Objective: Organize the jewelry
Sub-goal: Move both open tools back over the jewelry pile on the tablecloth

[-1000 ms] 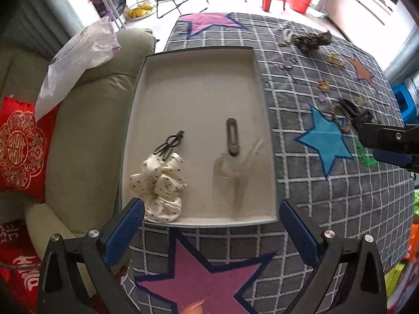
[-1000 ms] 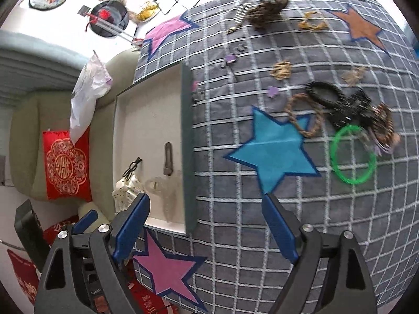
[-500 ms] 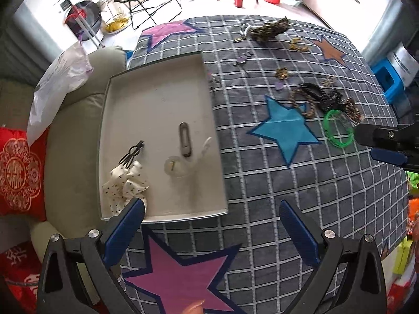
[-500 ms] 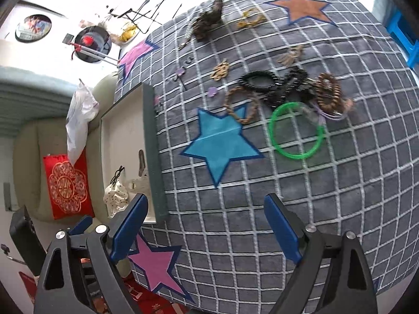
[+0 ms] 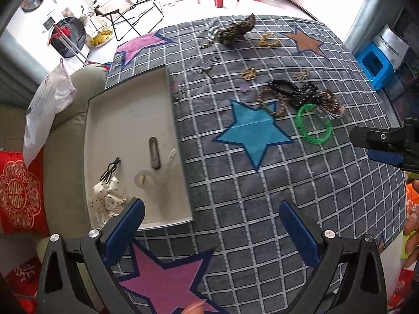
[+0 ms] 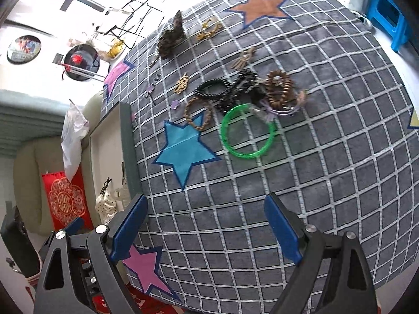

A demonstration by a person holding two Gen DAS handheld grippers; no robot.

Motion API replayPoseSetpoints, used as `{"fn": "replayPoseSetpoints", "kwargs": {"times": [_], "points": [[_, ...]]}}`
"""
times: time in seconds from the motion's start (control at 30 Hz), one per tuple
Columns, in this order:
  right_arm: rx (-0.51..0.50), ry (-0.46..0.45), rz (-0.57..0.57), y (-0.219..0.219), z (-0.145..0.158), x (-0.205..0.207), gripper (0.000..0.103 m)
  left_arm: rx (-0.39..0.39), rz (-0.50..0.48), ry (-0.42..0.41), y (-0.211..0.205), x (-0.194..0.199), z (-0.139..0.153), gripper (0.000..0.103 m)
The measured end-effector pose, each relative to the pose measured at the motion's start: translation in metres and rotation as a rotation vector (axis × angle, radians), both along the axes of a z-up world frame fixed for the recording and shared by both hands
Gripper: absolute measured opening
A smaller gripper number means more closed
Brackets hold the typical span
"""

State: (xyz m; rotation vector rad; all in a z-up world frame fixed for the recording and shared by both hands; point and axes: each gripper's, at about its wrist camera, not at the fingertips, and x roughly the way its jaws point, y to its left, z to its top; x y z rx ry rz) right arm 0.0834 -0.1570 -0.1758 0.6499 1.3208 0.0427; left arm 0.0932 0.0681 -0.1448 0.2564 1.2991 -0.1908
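Note:
A white tray (image 5: 125,120) lies at the table's left edge and holds a polka-dot scrunchie (image 5: 106,201), a black clip (image 5: 110,170), a dark barrette (image 5: 154,153) and a clear hair piece (image 5: 146,179). Loose jewelry lies on the grey checked cloth: a green bangle (image 5: 313,124) (image 6: 247,132), a black coil tie (image 6: 212,90), a brown beaded bracelet (image 6: 279,85) and a rope ring (image 6: 197,112). My left gripper (image 5: 212,225) is open and empty over the near cloth. My right gripper (image 6: 207,225) is open and empty, short of the bangle.
A leopard scrunchie (image 5: 237,30), gold pieces (image 5: 268,40) and small charms (image 5: 246,87) lie farther back. A beige sofa with a red cushion (image 5: 18,191) and a plastic bag (image 5: 45,102) borders the tray. A blue stool (image 5: 375,64) stands at the right.
Both grippers have pulled back and swung right, away from the tray, so the jewelry pile now sits nearer the middle of both views. Both stay open and empty.

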Motion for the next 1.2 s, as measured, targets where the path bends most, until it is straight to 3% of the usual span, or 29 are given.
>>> {"fn": "replayPoseSetpoints", "kwargs": {"times": [0.37, 0.57, 0.87, 1.2], "points": [[-0.082, -0.012, -0.050, -0.040, -0.006, -0.016, 0.092, 0.013, -0.048, 0.014, -0.035, 0.001, -0.006, 0.103], [-0.111, -0.023, -0.104, -0.069, -0.007, -0.023, 0.092, 0.007, -0.025, 0.026, -0.043, 0.008, -0.014, 0.103], [-0.125, 0.097, -0.077, -0.099, -0.033, -0.031, 0.092, -0.038, 0.008, 0.082, -0.052, 0.025, -0.033, 0.103], [-0.152, 0.144, -0.060, -0.110, -0.048, -0.018, 0.092, -0.041, 0.056, 0.097, -0.062, 0.057, -0.056, 0.103]]}}
